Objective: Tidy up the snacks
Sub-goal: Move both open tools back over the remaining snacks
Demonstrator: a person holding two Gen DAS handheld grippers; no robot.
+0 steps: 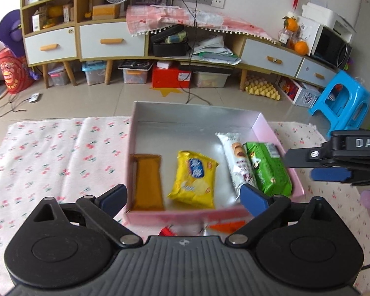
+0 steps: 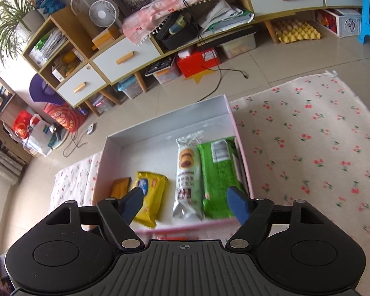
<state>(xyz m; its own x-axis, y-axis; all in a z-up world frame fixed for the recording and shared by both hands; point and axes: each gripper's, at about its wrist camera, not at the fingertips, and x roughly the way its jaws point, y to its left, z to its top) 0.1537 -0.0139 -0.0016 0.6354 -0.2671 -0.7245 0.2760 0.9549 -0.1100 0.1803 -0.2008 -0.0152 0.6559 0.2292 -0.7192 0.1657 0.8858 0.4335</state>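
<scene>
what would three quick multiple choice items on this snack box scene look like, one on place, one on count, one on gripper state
1. Where does the green packet lie in the pink box?
A. against the right wall
B. in the far left corner
C. outside on the cloth

2. How many snack packets lie in the box?
A. two
B. four
C. six

3. How does the left gripper stand?
A. shut on the yellow packet
B. open, holding nothing
C. shut on the box rim

Answers:
1. A, it lies along the right wall, beside the white biscuit pack.
2. B, brown, yellow packet, white and green.
3. B, its fingers stand wide apart with nothing between them.
</scene>
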